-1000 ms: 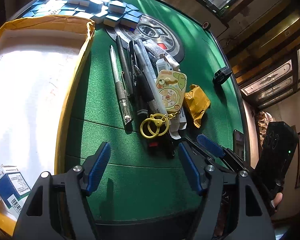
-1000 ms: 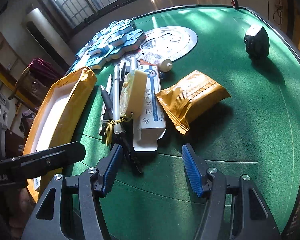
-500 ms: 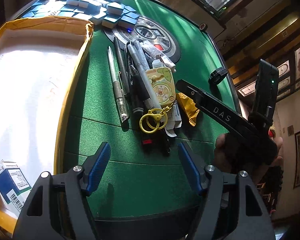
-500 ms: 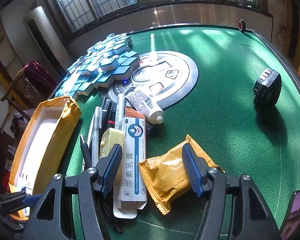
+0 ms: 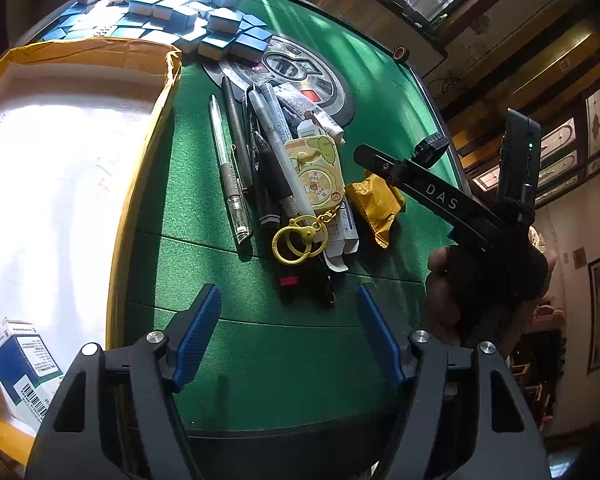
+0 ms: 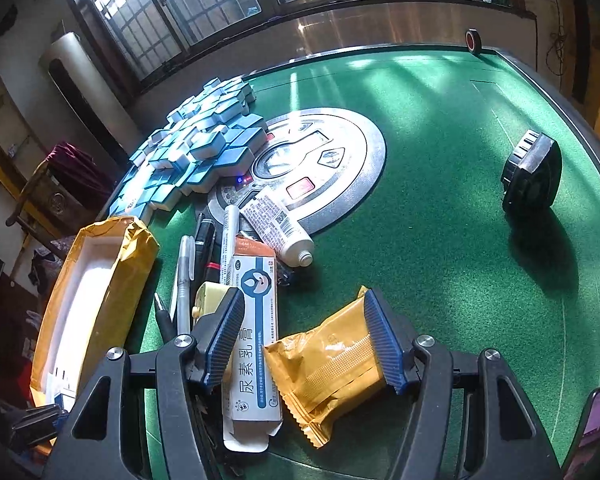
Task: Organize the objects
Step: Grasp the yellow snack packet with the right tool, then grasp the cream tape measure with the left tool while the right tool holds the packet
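The yellow snack packet (image 6: 332,364) lies on the green table (image 6: 440,240), touching the ointment carton (image 6: 252,344) in the pile with the pens (image 5: 236,168); the right gripper (image 6: 304,344) has its jaws apart around both, not yet pressing; the left gripper (image 5: 288,336) waits open and empty; the tray (image 5: 60,168) holds only one small box (image 5: 20,368), so I judge most sorting is left.

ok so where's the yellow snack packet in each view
Left wrist: yellow snack packet right of centre, beside the pen pile, under the right gripper.
Right wrist: packet low centre, between the open jaws.
Shared landmark: round silver panel in the table's middle.
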{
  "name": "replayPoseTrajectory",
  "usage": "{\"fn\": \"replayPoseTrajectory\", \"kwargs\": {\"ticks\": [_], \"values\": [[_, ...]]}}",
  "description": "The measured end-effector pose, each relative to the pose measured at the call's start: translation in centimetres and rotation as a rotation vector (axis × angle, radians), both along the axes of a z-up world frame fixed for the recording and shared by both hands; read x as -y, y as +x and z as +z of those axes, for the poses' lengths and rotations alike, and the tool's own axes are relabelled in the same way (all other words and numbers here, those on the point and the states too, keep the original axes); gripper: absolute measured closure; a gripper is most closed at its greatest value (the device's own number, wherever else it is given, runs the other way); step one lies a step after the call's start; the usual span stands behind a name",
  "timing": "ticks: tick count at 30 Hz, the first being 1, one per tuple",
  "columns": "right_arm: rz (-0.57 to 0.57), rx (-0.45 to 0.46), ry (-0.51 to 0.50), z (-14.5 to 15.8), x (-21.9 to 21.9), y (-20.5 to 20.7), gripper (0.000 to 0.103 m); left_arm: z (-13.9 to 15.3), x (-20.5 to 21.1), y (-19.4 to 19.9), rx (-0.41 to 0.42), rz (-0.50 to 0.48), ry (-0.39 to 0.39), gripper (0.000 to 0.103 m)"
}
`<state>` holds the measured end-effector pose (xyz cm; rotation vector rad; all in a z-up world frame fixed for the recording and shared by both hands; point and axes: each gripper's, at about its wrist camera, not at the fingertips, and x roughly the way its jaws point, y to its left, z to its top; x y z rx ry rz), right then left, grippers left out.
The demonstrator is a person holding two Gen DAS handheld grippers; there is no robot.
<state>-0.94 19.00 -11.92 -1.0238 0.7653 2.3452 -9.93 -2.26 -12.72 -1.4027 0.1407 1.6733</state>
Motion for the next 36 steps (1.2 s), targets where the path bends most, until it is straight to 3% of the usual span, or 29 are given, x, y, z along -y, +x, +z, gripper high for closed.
{"fn": "replayPoseTrajectory", "kwargs": {"ticks": [5, 7, 14, 21, 25, 26, 28, 36], "values": [[-0.090, 0.036, 0.037, -0.2, -0.8, 1.2, 0.046, -0.4, -0.3, 0.2, -0.006, -0.006, -0.013, 0.034], [-0.063, 0.047, 0.000, -1.0, -0.9, 1.3, 0.046, -0.4, -0.6, 0.2, -0.028, -0.004, -0.021, 0.034], [-0.024, 0.077, 0.042, -1.7, 2.5, 2.8, 0.051, 1.1, -3.2, 0.4, -0.192, -0.039, -0.040, 0.034], [-0.017, 0.057, 0.024, -1.6, 5.5, 5.6, 0.051, 1.4, -7.7, -0.6, -0.190, -0.053, -0.035, 0.034], [-0.012, 0.056, 0.020, -1.6, 6.7, 6.3, 0.051, 1.0, -10.7, -0.3, -0.215, -0.082, -0.039, 0.041], [-0.009, 0.055, 0.018, -1.6, 6.9, 6.3, 0.051, 0.7, -11.2, -0.3, -0.220, -0.084, -0.051, 0.041], [-0.005, 0.050, 0.010, -1.6, 7.0, 6.4, 0.051, -0.1, -11.8, -0.5, -0.210, -0.069, -0.096, 0.054], [-0.012, 0.034, -0.008, -1.7, 6.9, 6.6, 0.051, -1.5, -13.0, 0.0, -0.240, -0.116, -0.165, 0.055]]}}
